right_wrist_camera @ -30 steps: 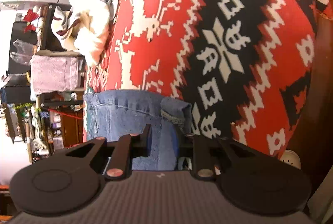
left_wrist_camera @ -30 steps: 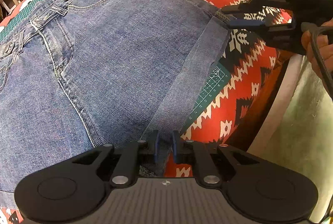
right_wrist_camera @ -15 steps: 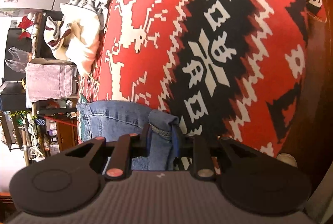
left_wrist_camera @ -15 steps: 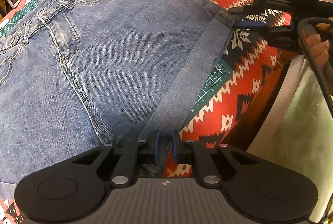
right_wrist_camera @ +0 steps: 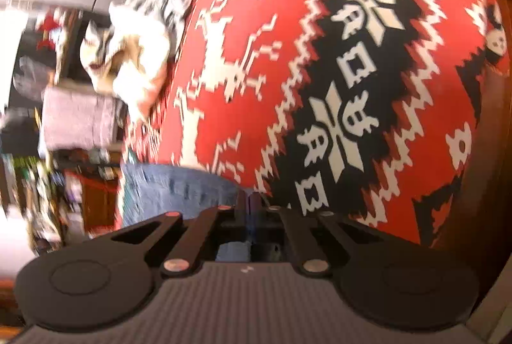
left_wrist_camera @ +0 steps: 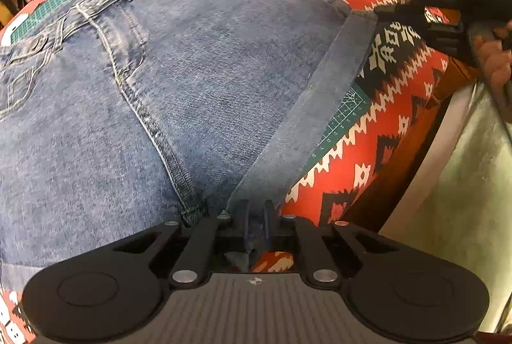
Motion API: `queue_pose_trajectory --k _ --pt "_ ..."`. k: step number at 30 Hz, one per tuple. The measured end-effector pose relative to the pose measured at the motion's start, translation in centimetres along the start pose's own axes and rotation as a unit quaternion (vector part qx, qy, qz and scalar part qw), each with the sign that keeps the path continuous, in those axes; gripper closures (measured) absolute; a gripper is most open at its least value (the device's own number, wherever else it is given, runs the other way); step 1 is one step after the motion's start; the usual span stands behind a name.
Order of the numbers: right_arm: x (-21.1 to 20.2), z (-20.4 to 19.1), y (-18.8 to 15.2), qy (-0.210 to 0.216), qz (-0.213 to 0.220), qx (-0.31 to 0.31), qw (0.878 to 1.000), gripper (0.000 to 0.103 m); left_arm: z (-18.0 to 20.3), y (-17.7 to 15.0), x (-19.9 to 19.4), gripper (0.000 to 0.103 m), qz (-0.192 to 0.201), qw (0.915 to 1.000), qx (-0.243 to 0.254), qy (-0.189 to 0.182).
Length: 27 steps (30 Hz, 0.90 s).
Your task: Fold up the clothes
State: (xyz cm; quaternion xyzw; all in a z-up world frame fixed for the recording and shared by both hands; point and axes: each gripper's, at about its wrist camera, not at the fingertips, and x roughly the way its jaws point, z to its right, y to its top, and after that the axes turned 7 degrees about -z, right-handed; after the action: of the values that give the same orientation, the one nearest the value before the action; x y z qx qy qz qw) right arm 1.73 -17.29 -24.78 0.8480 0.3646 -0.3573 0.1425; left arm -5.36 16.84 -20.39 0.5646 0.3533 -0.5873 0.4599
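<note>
The left gripper [left_wrist_camera: 255, 224] is pinching the near end of the turned-up hem cuff [left_wrist_camera: 307, 110] of the faded blue denim jeans [left_wrist_camera: 179, 82], its blue-padded fingers closed to a narrow slot with denim between them. The right gripper [left_wrist_camera: 379, 12], held by a person's hand [left_wrist_camera: 494, 62], is gripping the cuff's far corner; in its own blurred view its fingers are standing nearly together with blue cloth at their base. The jeans are lying spread flat on a red, white and black patterned blanket [left_wrist_camera: 377, 152], over a green gridded cutting mat [left_wrist_camera: 344, 117]. A crumpled white garment [right_wrist_camera: 134, 56] is sitting farther back.
</note>
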Motion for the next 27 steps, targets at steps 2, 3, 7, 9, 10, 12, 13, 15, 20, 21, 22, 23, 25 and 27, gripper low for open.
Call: queue_pose_trajectory --k 2,3,7,9,10,12,13,15,20,21,22,23,25,27 --pt "0.0 -0.4 -0.6 -0.010 -0.013 -0.021 1.000 0.097 0.2 -0.2 -0.3 0.093 0.000 1.0000 0.002 0.001" --pt "0.0 -0.6 -0.9 -0.014 -0.019 -0.030 0.999 0.094 0.3 -0.4 -0.5 0.093 0.000 1.0000 0.005 0.001" --pt "-0.4 -1.1 -3.8 -0.022 -0.045 -0.053 0.997 0.093 1.0 -1.2 -1.1 0.093 -0.003 0.9998 0.021 0.002" --pt "-0.3 -1.2 -5.7 -0.019 -0.063 -0.056 0.996 0.092 1.6 -1.8 -1.4 0.088 -0.003 0.9991 0.043 0.007" --pt "-0.3 -1.3 -6.7 -0.017 -0.072 -0.057 0.996 0.092 2.0 -2.2 -1.6 0.086 0.000 0.9981 0.059 0.014" --pt "-0.3 -1.3 -8.5 -0.013 -0.087 -0.059 0.994 0.092 2.5 -2.9 -1.9 0.081 0.006 0.9955 0.090 0.028" --pt "-0.3 -1.3 -9.5 -0.012 -0.090 -0.060 0.994 0.092 2.7 -3.1 -1.9 0.080 0.008 0.9939 0.105 0.033" --pt "-0.3 -1.4 -11.4 -0.010 -0.098 -0.061 0.993 0.092 3.1 -3.4 -1.9 0.079 0.012 0.9902 0.133 0.042" --pt "-0.1 -0.6 -15.5 0.010 -0.109 -0.038 0.993 0.091 3.4 -4.2 -1.2 0.078 0.021 0.9793 0.191 0.063" --pt "0.0 -0.5 -16.2 0.011 -0.108 -0.033 0.993 0.091 3.2 -4.3 -1.2 0.078 0.022 0.9783 0.198 0.059" --pt "0.2 -0.4 -17.0 0.012 -0.108 -0.029 0.994 0.091 3.0 -4.4 -1.2 0.079 0.022 0.9772 0.204 0.055" --pt "0.6 -0.6 -17.5 0.009 -0.105 -0.030 0.994 0.091 2.8 -4.6 -1.2 0.079 0.023 0.9760 0.210 0.051" --pt "1.5 -1.0 -18.7 0.003 -0.098 -0.031 0.995 0.091 2.3 -4.8 -1.4 0.078 0.025 0.9745 0.219 0.043" --pt "2.4 -1.5 -19.8 -0.004 -0.092 -0.032 0.995 0.090 1.7 -5.0 -1.6 0.079 0.027 0.9739 0.223 0.031"
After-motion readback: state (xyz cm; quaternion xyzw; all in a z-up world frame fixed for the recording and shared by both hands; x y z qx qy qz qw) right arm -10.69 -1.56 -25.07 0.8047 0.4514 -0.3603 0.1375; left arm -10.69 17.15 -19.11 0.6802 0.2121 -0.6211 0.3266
